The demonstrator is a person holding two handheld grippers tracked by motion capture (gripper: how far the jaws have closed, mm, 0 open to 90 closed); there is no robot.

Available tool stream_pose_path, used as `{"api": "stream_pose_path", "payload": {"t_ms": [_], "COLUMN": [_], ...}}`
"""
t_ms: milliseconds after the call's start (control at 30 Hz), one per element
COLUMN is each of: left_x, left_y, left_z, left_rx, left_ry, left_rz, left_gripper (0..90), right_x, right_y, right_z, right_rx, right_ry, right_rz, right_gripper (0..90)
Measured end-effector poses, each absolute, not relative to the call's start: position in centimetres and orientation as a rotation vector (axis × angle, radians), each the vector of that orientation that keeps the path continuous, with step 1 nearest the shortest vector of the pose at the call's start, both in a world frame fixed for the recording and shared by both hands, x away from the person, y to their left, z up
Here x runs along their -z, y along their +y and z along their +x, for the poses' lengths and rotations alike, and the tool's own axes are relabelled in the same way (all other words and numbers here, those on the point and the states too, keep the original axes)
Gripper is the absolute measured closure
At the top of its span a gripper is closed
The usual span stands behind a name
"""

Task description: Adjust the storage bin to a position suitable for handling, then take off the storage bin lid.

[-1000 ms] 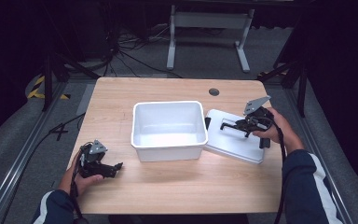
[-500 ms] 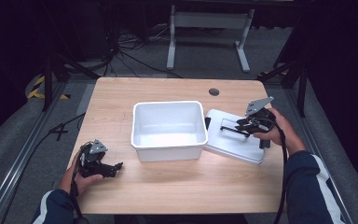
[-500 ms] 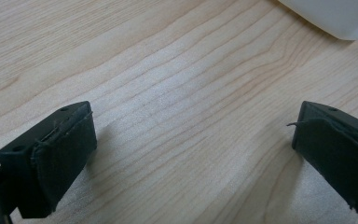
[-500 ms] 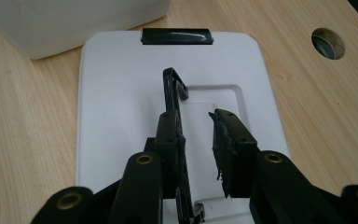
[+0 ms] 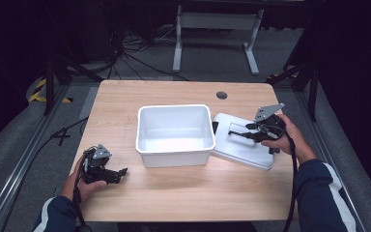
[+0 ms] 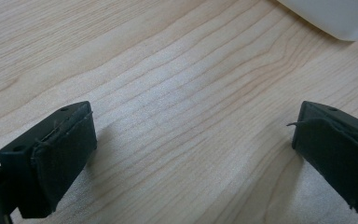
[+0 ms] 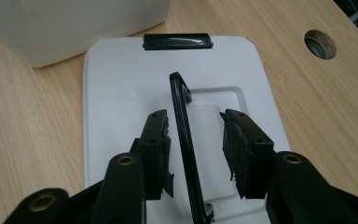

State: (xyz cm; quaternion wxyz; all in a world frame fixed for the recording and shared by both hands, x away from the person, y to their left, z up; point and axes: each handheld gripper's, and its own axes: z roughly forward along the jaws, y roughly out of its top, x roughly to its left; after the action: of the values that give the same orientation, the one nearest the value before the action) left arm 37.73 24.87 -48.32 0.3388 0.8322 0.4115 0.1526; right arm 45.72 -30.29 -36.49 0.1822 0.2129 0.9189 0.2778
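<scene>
Desk [image 5: 183,193] of pale wood carries a white tub [image 5: 175,134] at its middle, with a white lid [image 5: 244,145] touching the tub's right side, toward the right edge. No writing is readable anywhere. The lid's black handle [image 7: 182,135] stands upright between the right tool's [image 7: 196,140] spread jaws, seemingly not yet pinched. The left tool [image 6: 193,140] rests spread near the front left corner.

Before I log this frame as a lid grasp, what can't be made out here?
- Lid handle: near end hidden behind the right gripper body, right gripper view.
- Contact: fingers straddle the handle, a gap on each side; grip undecided.
- Bin: cut off by the top edge, both gripper views.
- Left gripper: fingers too small, high view.
</scene>
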Motion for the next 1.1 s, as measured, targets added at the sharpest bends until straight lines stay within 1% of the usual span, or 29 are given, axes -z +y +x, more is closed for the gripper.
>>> {"api": "stream_pose_path", "payload": {"t_ms": [100, 300, 500, 767, 1100], "left_x": [48.3, 48.3, 48.3, 48.3, 48.3], "left_y": [24.9, 24.9, 24.9, 24.9, 24.9], "left_z": [37.7, 37.7, 37.7, 37.7, 37.7], "left_rx": [-0.405, -0.407, -0.407, -0.407, -0.406], "left_ry": [1.07, 1.07, 1.07, 1.07, 1.072], "left_rz": [2.166, 2.17, 2.171, 2.171, 2.168], "left_gripper": [0.2, 0.2, 0.2, 0.2, 0.1], "right_x": [36.3, 36.2, 35.7, 35.3, 36.2], "right_y": [-30.3, -30.7, -31.1, -31.7, -33.6], "right_z": [45.4, 44.9, 43.4, 41.9, 39.8], "right_rx": [-0.779, -0.795, -0.817, -0.817, -0.807], "right_ry": [2.586, 2.54, 2.494, 2.456, 2.416], "right_rz": [0.616, 0.676, 0.696, 0.721, 0.751], "right_gripper": [57.5, 48.3, 38.7, 36.7, 33.0]}}
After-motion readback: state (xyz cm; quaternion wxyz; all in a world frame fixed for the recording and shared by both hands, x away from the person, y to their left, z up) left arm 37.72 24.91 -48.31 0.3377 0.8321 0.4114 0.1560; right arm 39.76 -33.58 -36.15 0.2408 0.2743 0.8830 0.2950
